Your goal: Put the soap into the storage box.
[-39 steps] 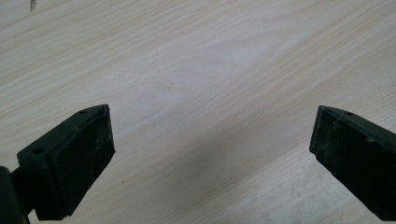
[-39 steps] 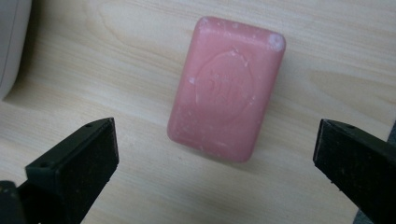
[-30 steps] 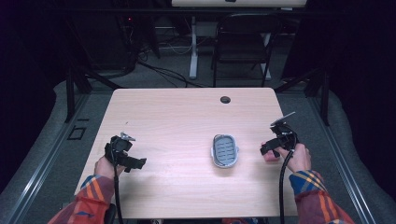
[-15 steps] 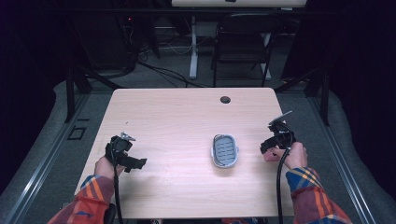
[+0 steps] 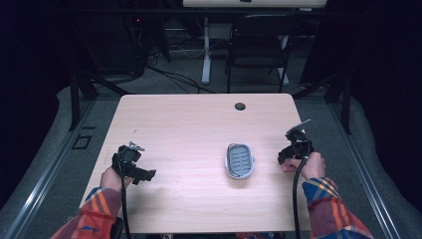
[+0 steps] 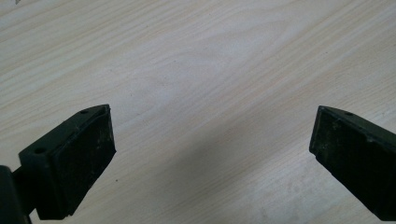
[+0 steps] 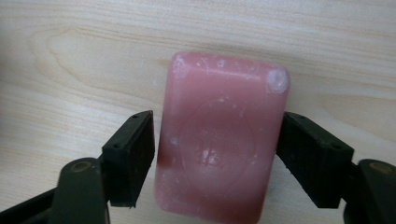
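The right claw (image 7: pixel 217 156) has just been closing its 2 black jaws on a pink bar of soap (image 7: pixel 219 140), pads now pressed against its long sides as it lies flat on the pale wooden desk (image 5: pixel 189 129) near the right edge. The grasp appears to be the step in hand; next would likely be a lift and a carry left to the grey slotted soap dish (image 5: pixel 240 160) nearby, calling for a firm, level hold. The left claw (image 6: pixel 210 154) rests at the desk's other side, jaws wide apart, holding nothing
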A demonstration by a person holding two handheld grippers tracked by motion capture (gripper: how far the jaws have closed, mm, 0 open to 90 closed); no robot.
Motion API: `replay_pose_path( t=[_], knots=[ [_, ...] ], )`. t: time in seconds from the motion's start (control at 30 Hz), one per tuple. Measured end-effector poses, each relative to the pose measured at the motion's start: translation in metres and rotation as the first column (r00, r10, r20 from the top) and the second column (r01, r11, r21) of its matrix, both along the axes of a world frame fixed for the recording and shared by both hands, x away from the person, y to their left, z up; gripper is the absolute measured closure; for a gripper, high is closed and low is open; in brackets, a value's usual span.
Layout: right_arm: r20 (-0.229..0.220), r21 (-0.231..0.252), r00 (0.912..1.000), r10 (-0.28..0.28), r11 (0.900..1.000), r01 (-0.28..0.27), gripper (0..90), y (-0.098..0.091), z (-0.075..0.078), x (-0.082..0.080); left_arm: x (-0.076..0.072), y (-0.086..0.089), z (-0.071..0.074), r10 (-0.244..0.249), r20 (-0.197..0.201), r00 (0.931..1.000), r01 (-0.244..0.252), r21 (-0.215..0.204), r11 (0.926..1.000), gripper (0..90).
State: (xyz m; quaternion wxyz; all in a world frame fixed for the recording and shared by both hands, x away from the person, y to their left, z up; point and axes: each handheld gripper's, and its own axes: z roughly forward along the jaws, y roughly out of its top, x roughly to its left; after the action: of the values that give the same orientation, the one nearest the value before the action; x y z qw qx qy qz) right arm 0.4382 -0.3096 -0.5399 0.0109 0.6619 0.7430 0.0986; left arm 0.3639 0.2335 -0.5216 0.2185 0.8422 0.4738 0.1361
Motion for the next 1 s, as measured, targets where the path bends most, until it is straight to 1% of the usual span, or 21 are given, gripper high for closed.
replay_pose_path(
  t=[0.1, 0.13, 0.17, 0.27, 0.33, 0.4, 0.5, 0.6, 0.63, 0.67, 0.7, 0.73, 0.8, 0.87, 0.9, 0.93, 0.97, 1.0],
  knots=[
    [-0.006, -0.002, 0.9999, 0.009, 1.0000, -0.009, 30.6, 0.000, -0.003, 0.000, 0.000, -0.001, 0.000, 0.002, 0.001, 1.0000, -0.002, 0.000, 1.0000, 0.2],
    [-0.008, -0.009, 1.0000, 0.004, 1.0000, -0.004, 32.1, 0.000, -0.004, 0.000, 0.000, -0.001, 0.000, 0.002, 0.001, 1.0000, -0.002, 0.000, 1.0000, 0.2],
    [-0.016, -0.001, 0.9998, 0.011, 0.9999, -0.011, 32.3, -0.001, -0.004, 0.000, 0.000, -0.001, 0.000, 0.001, 0.000, 1.0000, -0.001, 0.000, 1.0000, 0.2],
    [-0.012, -0.008, 0.9999, 0.012, 0.9999, -0.012, 33.8, 0.000, -0.004, 0.000, 0.000, -0.001, 0.000, 0.000, -0.001, 1.0000, 0.000, 0.001, 1.0000, 0.3],
    [-0.013, -0.003, 0.9998, 0.011, 0.9999, -0.011, 34.5, 0.000, -0.004, -0.001, 0.001, -0.001, 0.000, -0.007, -0.002, 1.0000, 0.007, 0.001, 1.0000, 0.2],
    [-0.006, -0.011, 0.9996, 0.027, 0.9996, -0.027, 36.2, 0.000, -0.003, -0.002, 0.002, -0.003, 0.000, -0.013, -0.002, 0.9999, 0.013, 0.001, 0.9999, 0.2],
    [-0.005, -0.015, 0.9993, 0.037, 0.9992, -0.037, 36.4, -0.001, -0.002, -0.003, 0.003, -0.005, 0.000, -0.020, -0.005, 0.9998, 0.020, 0.003, 0.9998, 0.2],
    [-0.009, -0.007, 0.9977, 0.067, 0.9977, -0.067, 36.5, -0.002, -0.002, -0.004, 0.004, -0.006, -0.001, -0.030, -0.006, 0.9995, 0.030, 0.002, 0.9995, 0.2],
    [-0.009, -0.007, 0.9977, 0.067, 0.9977, -0.067, 36.5, -0.002, -0.002, -0.004, 0.004, -0.007, 0.000, -0.032, -0.007, 0.9995, 0.032, 0.001, 0.9995, 0.2],
    [-0.001, 0.005, 0.9979, 0.066, 0.9978, -0.066, 36.6, -0.002, -0.002, -0.005, 0.004, -0.007, -0.001, -0.033, -0.005, 0.9994, 0.033, 0.001, 0.9994, 0.2],
    [-0.018, 0.004, 0.9967, 0.080, 0.9968, -0.079, 36.6, -0.003, 0.000, -0.005, 0.005, -0.008, 0.000, -0.038, -0.004, 0.9993, 0.038, 0.001, 0.9993, 0.2],
    [-0.005, 0.010, 0.9971, 0.076, 0.9971, -0.076, 36.6, -0.003, 0.000, -0.007, 0.005, -0.009, 0.000, -0.040, -0.006, 0.9992, 0.040, 0.002, 0.9992, 0.1],
    [0.003, 0.016, 0.9967, 0.081, 0.9966, -0.081, 36.6, -0.003, 0.001, -0.007, 0.005, -0.009, 0.000, -0.047, -0.006, 0.9989, 0.047, 0.002, 0.9989, 0.2],
    [0.003, 0.013, 0.9973, 0.074, 0.9972, -0.074, 36.6, -0.001, 0.002, -0.008, 0.005, -0.009, 0.000, -0.047, -0.003, 0.9989, 0.047, 0.000, 0.9989, 0.1],
    [-0.016, 0.008, 0.9943, 0.105, 0.9944, -0.105, 36.7, -0.003, 0.005, -0.007, 0.005, -0.008, 0.000, -0.046, -0.005, 0.9989, 0.046, -0.001, 0.9989, 0.2],
    [-0.006, 0.004, 0.9939, 0.110, 0.9939, -0.110, 36.7, -0.002, 0.005, -0.008, 0.004, -0.008, 0.000, -0.046, -0.002, 0.9989, 0.046, -0.003, 0.9989, 0.2],
    [-0.012, -0.002, 0.9933, 0.115, 0.9934, -0.115, 36.7, -0.001, 0.007, -0.008, 0.004, -0.007, 0.001, -0.048, -0.003, 0.9988, 0.048, -0.001, 0.9989, 0.2],
    [-0.002, 0.002, 0.9925, 0.122, 0.9925, -0.122, 36.7, -0.002, 0.008, -0.009, 0.003, -0.007, 0.001, -0.049, 0.000, 0.9988, 0.049, -0.001, 0.9988, 0.2]
  ],
)
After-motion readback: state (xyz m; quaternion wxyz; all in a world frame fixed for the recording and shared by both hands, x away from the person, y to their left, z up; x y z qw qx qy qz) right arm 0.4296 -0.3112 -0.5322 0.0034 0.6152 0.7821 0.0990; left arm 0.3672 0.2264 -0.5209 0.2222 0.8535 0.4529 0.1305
